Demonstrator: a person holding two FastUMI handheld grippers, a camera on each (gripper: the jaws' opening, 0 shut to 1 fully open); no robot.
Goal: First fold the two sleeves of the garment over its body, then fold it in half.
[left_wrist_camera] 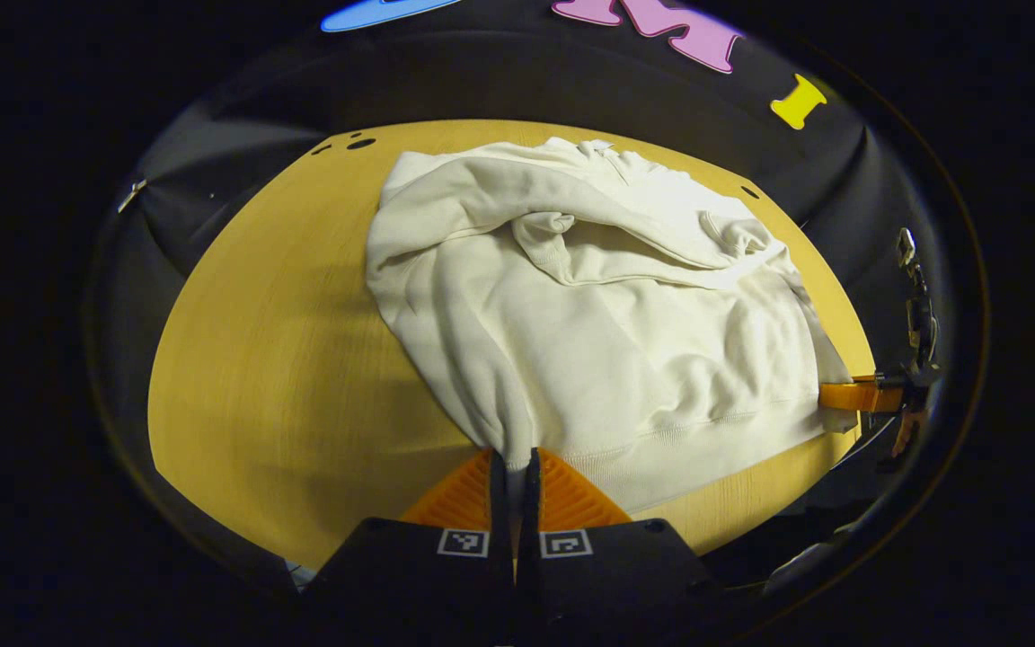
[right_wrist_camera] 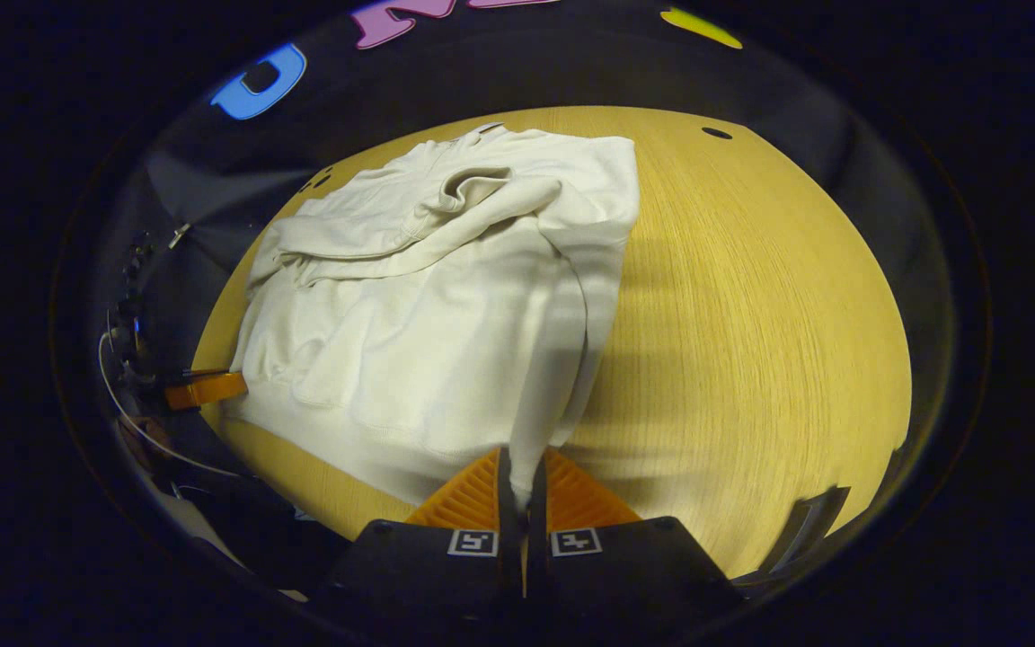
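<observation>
A cream sweatshirt [left_wrist_camera: 607, 323] lies on the wooden table [left_wrist_camera: 275, 359], both sleeves folded across its chest. My left gripper [left_wrist_camera: 514, 460] is shut on the hem corner nearest me, and the cloth rises into its fingers. In the right gripper view the same sweatshirt [right_wrist_camera: 428, 314] spreads to the left, and my right gripper [right_wrist_camera: 521, 463] is shut on the other hem corner, a strip of fabric pulled up between its fingers. The right gripper [left_wrist_camera: 850, 395] also appears at the sweatshirt's far hem in the left gripper view, and the left gripper [right_wrist_camera: 207, 389] at the left in the right gripper view.
Bare tabletop [right_wrist_camera: 751, 314] stretches wide to the right of the garment in the right gripper view, and to its left in the left gripper view. Small dark holes [left_wrist_camera: 360, 143] mark the table's far edge. Black cloth walls surround the table.
</observation>
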